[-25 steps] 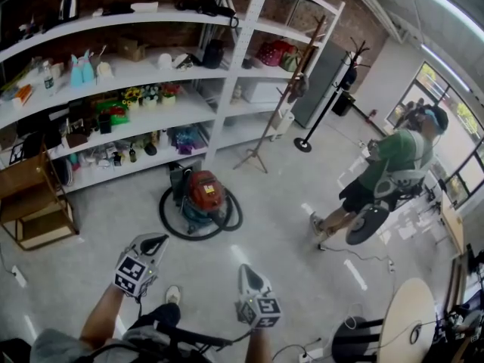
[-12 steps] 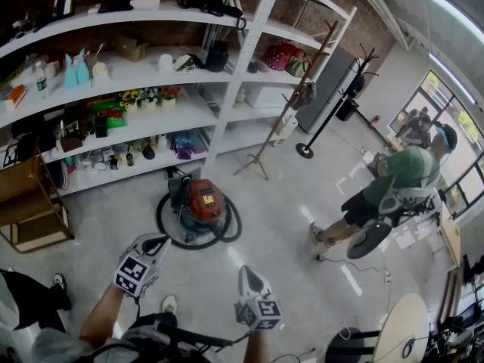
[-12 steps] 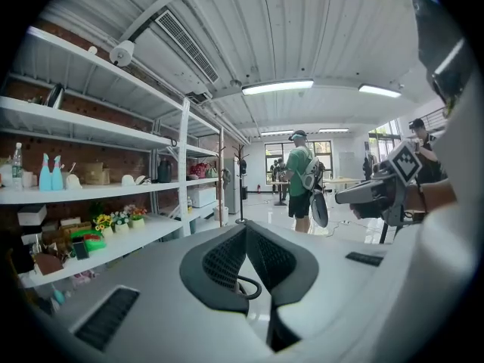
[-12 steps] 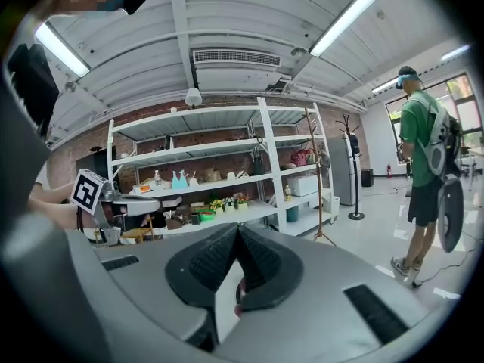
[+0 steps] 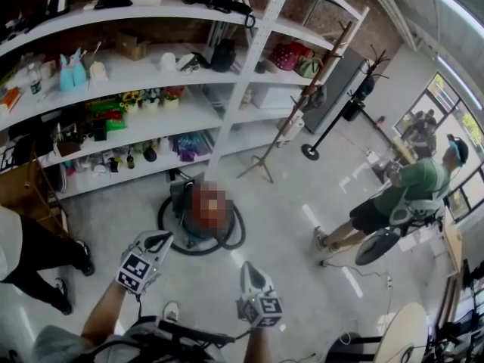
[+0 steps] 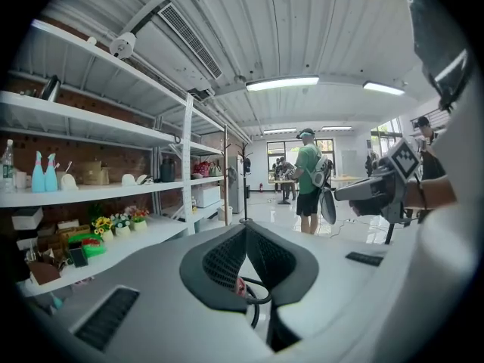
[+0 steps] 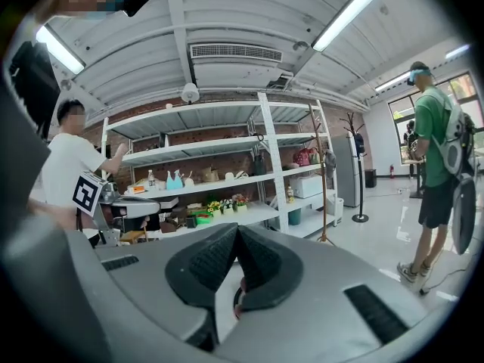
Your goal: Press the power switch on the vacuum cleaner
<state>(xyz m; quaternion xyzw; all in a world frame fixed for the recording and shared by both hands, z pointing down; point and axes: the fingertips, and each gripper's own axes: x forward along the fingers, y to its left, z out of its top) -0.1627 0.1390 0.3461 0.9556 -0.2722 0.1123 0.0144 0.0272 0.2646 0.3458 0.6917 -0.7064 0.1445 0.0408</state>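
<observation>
We hold the left gripper [image 5: 156, 240] and the right gripper [image 5: 247, 269] low in front of us, both with fingers pressed together on nothing. The vacuum [image 5: 181, 197] sits on the floor ahead by the shelves [image 5: 249, 66], well apart from both grippers.

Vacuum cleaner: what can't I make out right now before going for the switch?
- Power switch: in the head view a blur patch covers the top of the vacuum cleaner, which is small there.
- Left gripper view: the left gripper hides all but a red sliver of it.
- Right gripper view: the right gripper hides it likewise.
</observation>
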